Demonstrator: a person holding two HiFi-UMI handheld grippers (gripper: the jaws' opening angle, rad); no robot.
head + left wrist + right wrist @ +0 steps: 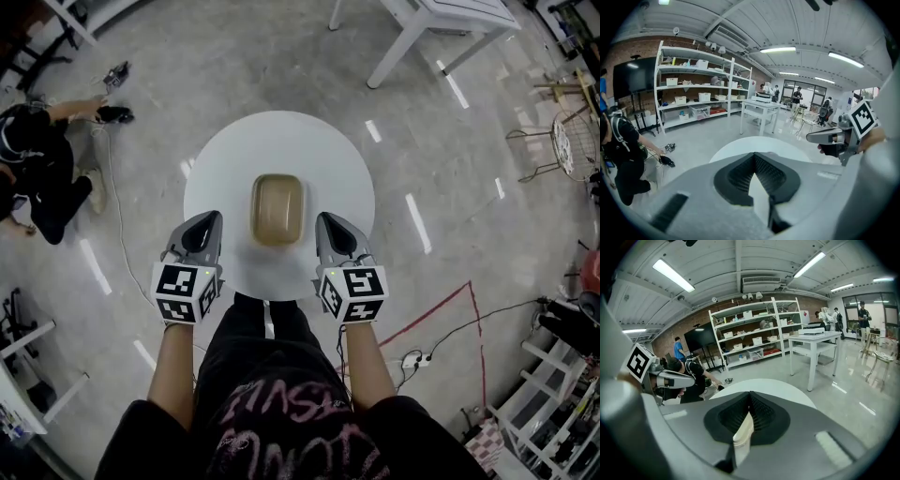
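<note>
A tan, rounded rectangular container (277,208) lies in the middle of a round white table (281,141). My left gripper (208,220) hovers over the table's near left edge, just left of the container, with its jaws shut on nothing. My right gripper (325,220) mirrors it on the container's right side, also shut and empty. In the left gripper view the left gripper (753,155) points across the tabletop, and the right gripper (829,137) shows at the right. In the right gripper view a sliver of the container (743,434) shows behind the right gripper (750,393).
A person in black (37,178) crouches on the floor to the left, beside cables. A white table (441,19) stands beyond the round one, and a wire chair (572,141) at the right. Red tape (441,309) marks the floor. White shelving (698,93) lines the brick wall.
</note>
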